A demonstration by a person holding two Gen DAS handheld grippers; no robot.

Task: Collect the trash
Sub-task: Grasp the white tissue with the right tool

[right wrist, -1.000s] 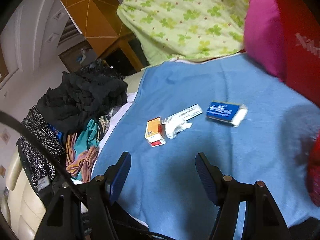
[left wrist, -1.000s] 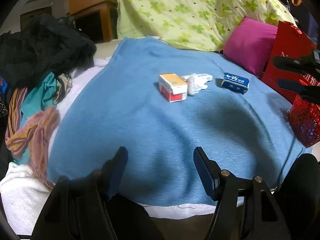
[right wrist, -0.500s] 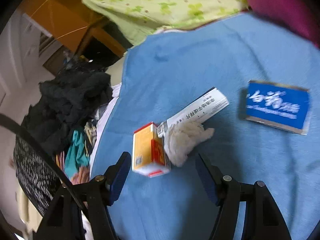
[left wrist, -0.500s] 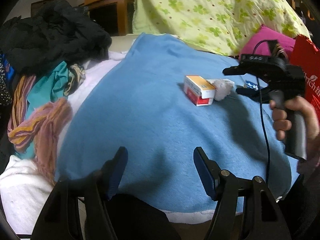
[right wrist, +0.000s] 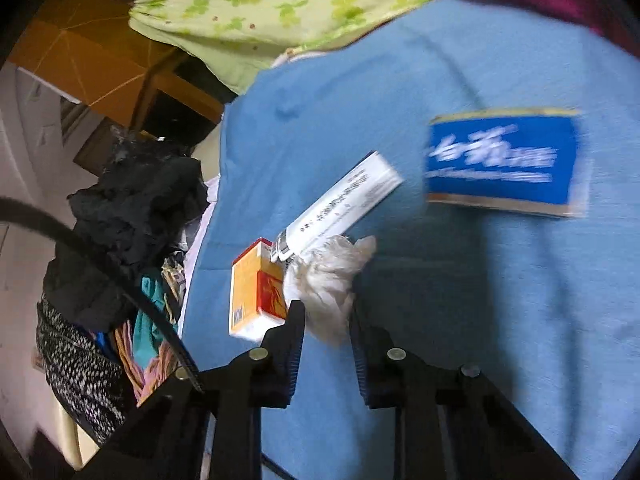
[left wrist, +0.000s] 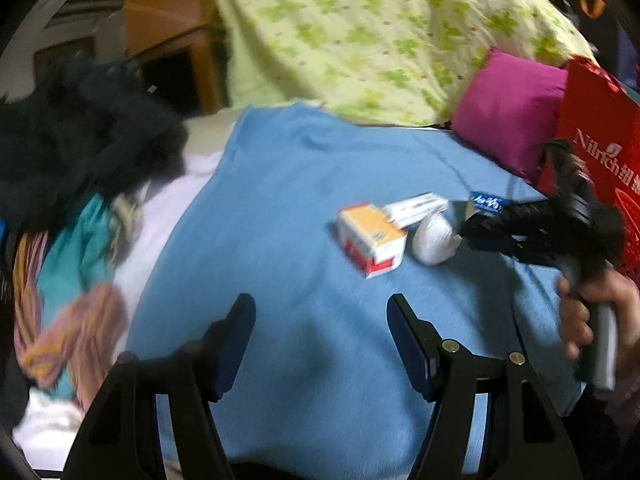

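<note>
Right wrist view: we count three cardboard boxes and one crumpled white paper wad [right wrist: 328, 280] on the soft blue blanket [right wrist: 480, 320] that covers the bed. The orange-and-red rectangular box [right wrist: 256, 292] lies just left of the wad, touching it. The long, slim white box with printed text [right wrist: 344, 204] runs up and to the right from the wad. The flat blue box with white lettering [right wrist: 504, 160] sits well to the wad's right, apart from the others. The right gripper [right wrist: 326, 316] has just been closing, and its two black ribbed fingers [right wrist: 294, 340] now sit clamped on the near end of the wad.

In the left wrist view we see the same four pieces, blurred, with the right gripper's tips at the wad [left wrist: 434, 240] and a hand [left wrist: 592, 320] on its handle. The left gripper [left wrist: 320, 344] hangs over bare blanket nearer than the wad, its two fingers apart, nothing between them. Left of the blanket lies a heap of dark and striped clothes [left wrist: 72, 168]; behind it are a green floral quilt [left wrist: 380, 32], one magenta cushion [left wrist: 512, 104] and a red paper bag [left wrist: 592, 140].
</note>
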